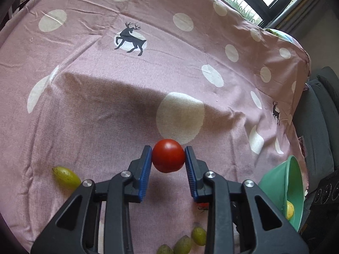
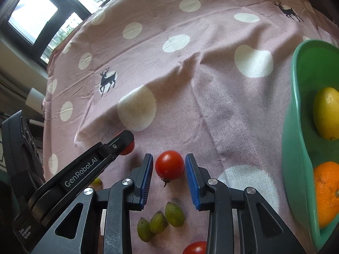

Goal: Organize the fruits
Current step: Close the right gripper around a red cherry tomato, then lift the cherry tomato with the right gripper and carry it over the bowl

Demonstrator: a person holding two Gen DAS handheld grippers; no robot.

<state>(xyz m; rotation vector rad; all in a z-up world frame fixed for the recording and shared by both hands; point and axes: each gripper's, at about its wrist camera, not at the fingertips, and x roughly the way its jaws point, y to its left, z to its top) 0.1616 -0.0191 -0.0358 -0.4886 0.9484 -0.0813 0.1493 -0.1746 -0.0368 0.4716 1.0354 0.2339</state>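
In the left wrist view my left gripper (image 1: 168, 155) is shut on a red tomato (image 1: 168, 155), held a little above the pink cloth with its shadow beneath. The right wrist view shows that gripper's finger (image 2: 125, 138) with its tomato (image 2: 128, 148) at the left. My right gripper (image 2: 169, 165) stands open around a second tomato (image 2: 169, 165), which lies on the cloth with narrow gaps to both blue pads. A green bowl (image 2: 296, 127) at the right holds a lemon (image 2: 327, 112) and an orange (image 2: 327, 192).
Three small green fruits (image 2: 159, 222) lie under the right gripper and a third tomato (image 2: 196, 248) at the bottom edge. One more green fruit (image 1: 65, 176) lies left of the left gripper. The dotted cloth (image 1: 127, 95) drops off at the right, beside dark chairs (image 1: 322, 110).
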